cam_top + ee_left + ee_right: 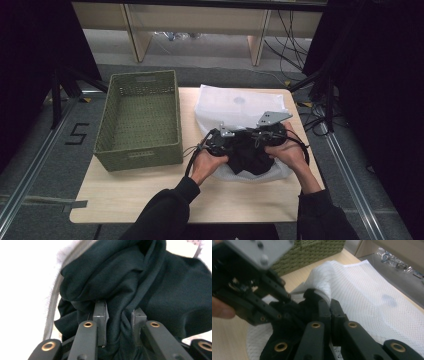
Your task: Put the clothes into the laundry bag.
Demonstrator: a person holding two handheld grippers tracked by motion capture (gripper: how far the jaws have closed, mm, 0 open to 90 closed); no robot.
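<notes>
A pale wooden table (130,192) stands on grey carpet, with light wooden shelving and loose black cables along the far wall. On the table's left half sits an olive-green woven rectangular basket (139,120), well apart from the work going on to its right. There a white mesh laundry bag (235,105) lies flat, its grey zipper edge (53,305) running beside a bundle of black fabric (250,152) that rests at the bag's near end. The person's two hands, in black sleeves, come in from below and hold both tools over that bundle. The left gripper (120,320) has its jaws part-way apart with a fold of the black fabric bunched between them. The right gripper (329,308) has its jaws pressed together on a pinched-up ridge of the white mesh, lifting it just above the dark cloth. In the right gripper view the left gripper sits just beside it, touching or nearly so.
</notes>
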